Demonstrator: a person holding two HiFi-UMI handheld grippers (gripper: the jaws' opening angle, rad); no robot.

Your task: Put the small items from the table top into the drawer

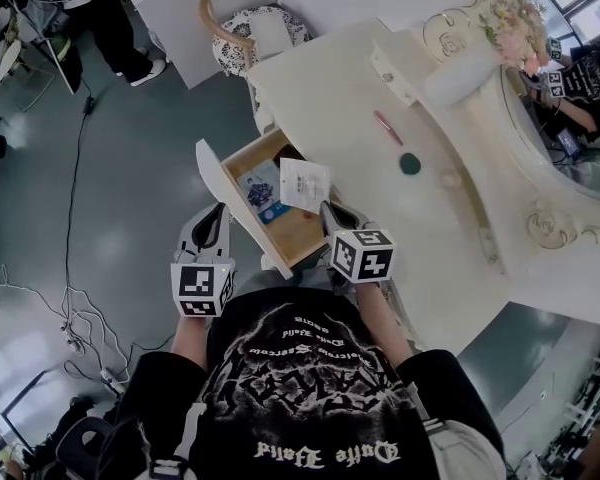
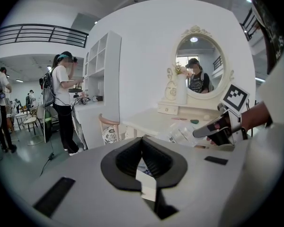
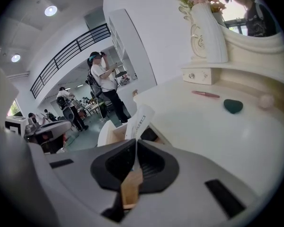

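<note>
The dressing table's wooden drawer (image 1: 292, 236) stands pulled out, with a blue packet (image 1: 263, 193) lying inside. My right gripper (image 1: 330, 214) is shut on a flat white printed packet (image 1: 305, 183), held over the drawer; in the right gripper view that packet (image 3: 139, 119) sticks up from the closed jaws of the right gripper (image 3: 135, 143). My left gripper (image 1: 218, 214) hangs just left of the white drawer front (image 1: 220, 183), shut with nothing in it. On the table top lie a pink stick (image 1: 388, 128), a dark green piece (image 1: 410, 163) and a pale pink ball (image 1: 450, 179).
A white vase with flowers (image 1: 470, 68) and an oval mirror (image 1: 580, 118) stand at the table's back. A chair with a patterned cushion (image 1: 255, 33) sits beyond the drawer. Cables (image 1: 80, 318) trail on the floor to the left. A person (image 2: 64, 103) stands by a white shelf unit.
</note>
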